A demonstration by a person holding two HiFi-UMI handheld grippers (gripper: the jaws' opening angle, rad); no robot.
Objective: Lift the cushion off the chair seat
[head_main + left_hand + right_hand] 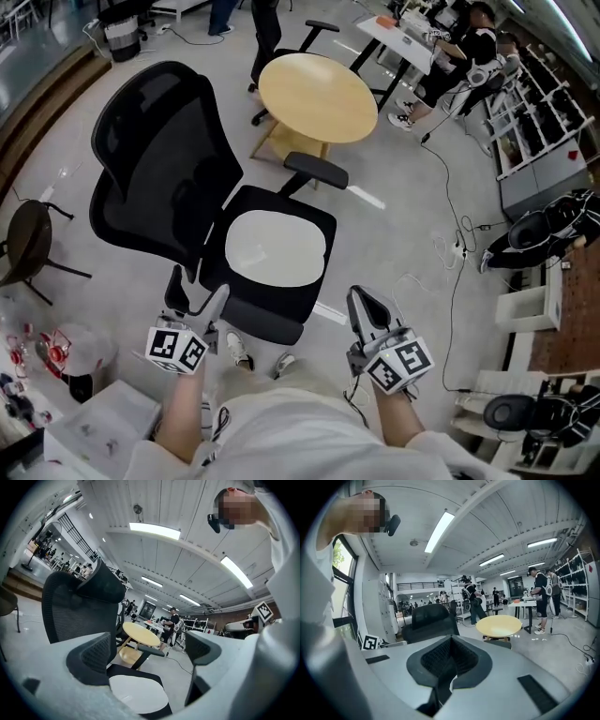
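Left gripper (199,292) spread, right gripper (362,298) closed — hovering.

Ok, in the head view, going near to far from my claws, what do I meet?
First the left claw and right claw side by side → white cushion on the black chair seat → black armrest → round wooden table → white desk.

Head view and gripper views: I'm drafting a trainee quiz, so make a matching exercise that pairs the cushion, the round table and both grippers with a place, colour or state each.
Things:
1. cushion
2. round table
3. left gripper
4. right gripper

Descriptions:
A. jaws together, nothing held
B. white, lying on the chair seat
C. jaws apart, nothing between them
D. pale yellow top

Pairs: 1-B, 2-D, 3-C, 4-A
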